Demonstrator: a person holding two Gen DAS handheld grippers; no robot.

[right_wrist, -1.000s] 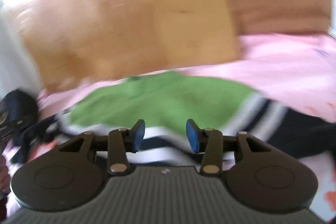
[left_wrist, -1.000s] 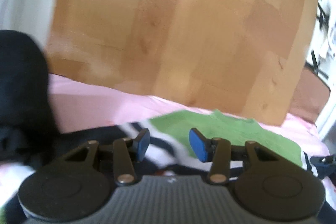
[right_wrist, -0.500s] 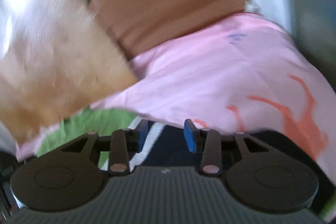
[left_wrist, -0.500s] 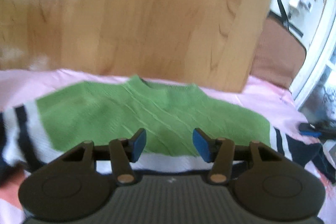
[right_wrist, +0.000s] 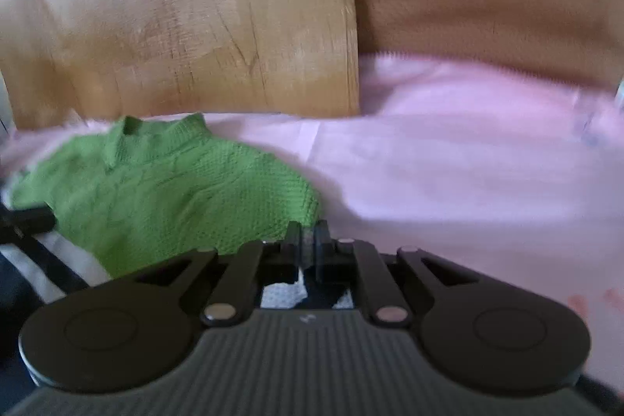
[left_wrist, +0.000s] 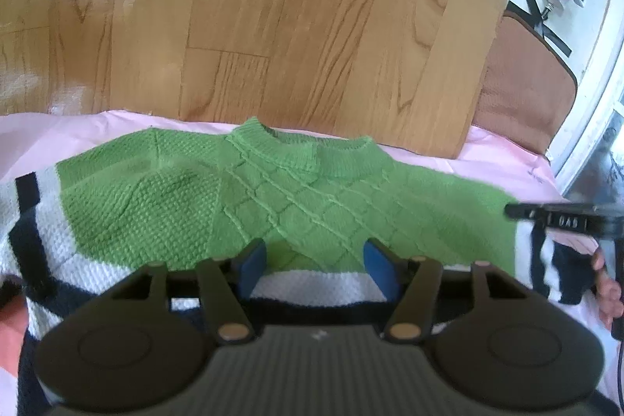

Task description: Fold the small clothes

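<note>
Black ribbed left gripper [left_wrist: 315,262] with blue-padded fingers [left_wrist: 251,266], brass rivets.

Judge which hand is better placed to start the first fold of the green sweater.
Right, probably. The right tool is shut at the sweater sleeve edge, apparently pinching the knit, ready to carry the sleeve inward. The left tool hovers over the sweater's middle, its jaws opening, gripping nothing.

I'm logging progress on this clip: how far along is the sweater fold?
Done: the sweater lies spread flat on the pink sheet, neck toward the wooden board. In hand: the right gripper is pinched shut on its sleeve, while the left gripper hovers over the chest, jaws opening, nothing between them. Left: every fold; none is made yet.
</note>
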